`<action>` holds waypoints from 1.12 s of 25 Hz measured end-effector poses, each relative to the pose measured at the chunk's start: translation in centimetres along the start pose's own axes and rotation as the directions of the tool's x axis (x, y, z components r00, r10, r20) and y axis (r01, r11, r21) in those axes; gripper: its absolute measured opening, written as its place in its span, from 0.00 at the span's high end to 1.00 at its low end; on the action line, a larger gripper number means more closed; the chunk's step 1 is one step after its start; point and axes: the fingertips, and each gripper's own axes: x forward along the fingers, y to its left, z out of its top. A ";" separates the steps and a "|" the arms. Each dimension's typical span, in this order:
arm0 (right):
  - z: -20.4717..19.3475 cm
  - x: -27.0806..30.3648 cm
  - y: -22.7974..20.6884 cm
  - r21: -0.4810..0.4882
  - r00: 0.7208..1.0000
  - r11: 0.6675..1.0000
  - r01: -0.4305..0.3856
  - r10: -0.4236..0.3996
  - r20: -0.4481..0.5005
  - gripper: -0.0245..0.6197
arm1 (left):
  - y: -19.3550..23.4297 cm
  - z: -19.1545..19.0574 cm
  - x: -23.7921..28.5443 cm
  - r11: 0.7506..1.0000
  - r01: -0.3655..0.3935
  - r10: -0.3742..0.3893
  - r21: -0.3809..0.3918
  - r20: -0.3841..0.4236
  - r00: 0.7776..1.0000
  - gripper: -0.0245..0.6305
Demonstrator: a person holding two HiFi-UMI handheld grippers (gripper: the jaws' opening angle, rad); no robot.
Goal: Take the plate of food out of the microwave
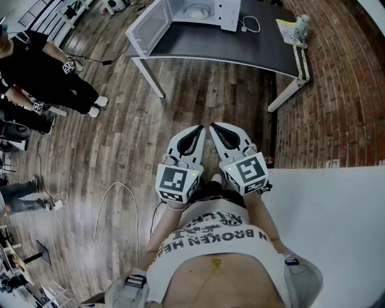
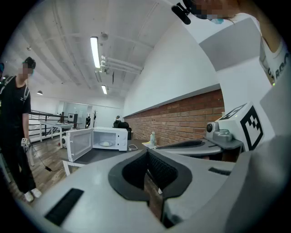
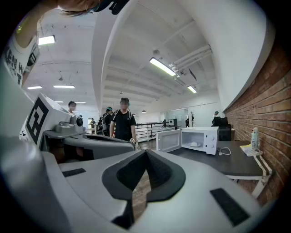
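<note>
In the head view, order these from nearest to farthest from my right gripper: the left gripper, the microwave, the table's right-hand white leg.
1. left gripper, alongside, to its left.
2. white table leg, ahead and to the right.
3. microwave, farthest ahead, door open.

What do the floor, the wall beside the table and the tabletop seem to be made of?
Floor: wood planks, matt, visible board seams and grain.
Wall: bare red brick, mortar joints showing.
Tabletop: dark, smooth, slightly glossy; probably laminate, uncertain.
</note>
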 end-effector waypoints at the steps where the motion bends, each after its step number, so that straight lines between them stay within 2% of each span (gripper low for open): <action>1: 0.1 -0.2 -0.1 0.000 1.000 1.000 0.000 0.000 0.008 0.95 | -0.1 0.1 0.0 1.000 0.000 0.000 -0.002 0.003 1.000 0.95; 6: 0.1 -1.7 -0.6 0.035 0.998 0.999 0.000 -0.002 0.057 0.95 | -1.2 -0.3 -0.2 1.000 -0.006 0.006 -0.014 0.017 1.000 0.95; 14: -0.6 -0.6 -2.0 0.063 0.999 0.998 -0.008 0.005 0.052 0.95 | -0.6 -0.6 0.8 0.999 0.000 0.002 -0.048 0.025 1.000 0.95; 20: 0.7 4.3 -3.5 0.061 0.999 0.998 -0.005 0.002 0.051 0.95 | 3.9 0.2 4.0 0.999 0.019 -0.018 -0.041 0.026 1.000 0.95; 24: 1.8 8.0 -5.8 0.041 0.998 0.999 0.026 -0.028 0.050 0.95 | 7.2 1.2 7.0 0.997 0.050 -0.048 -0.057 0.035 0.998 0.95; 28: 2.9 11.8 -8.3 0.057 0.996 0.997 0.055 -0.059 0.064 0.95 | 10.6 2.4 10.0 0.995 0.088 -0.086 -0.041 0.047 0.995 0.95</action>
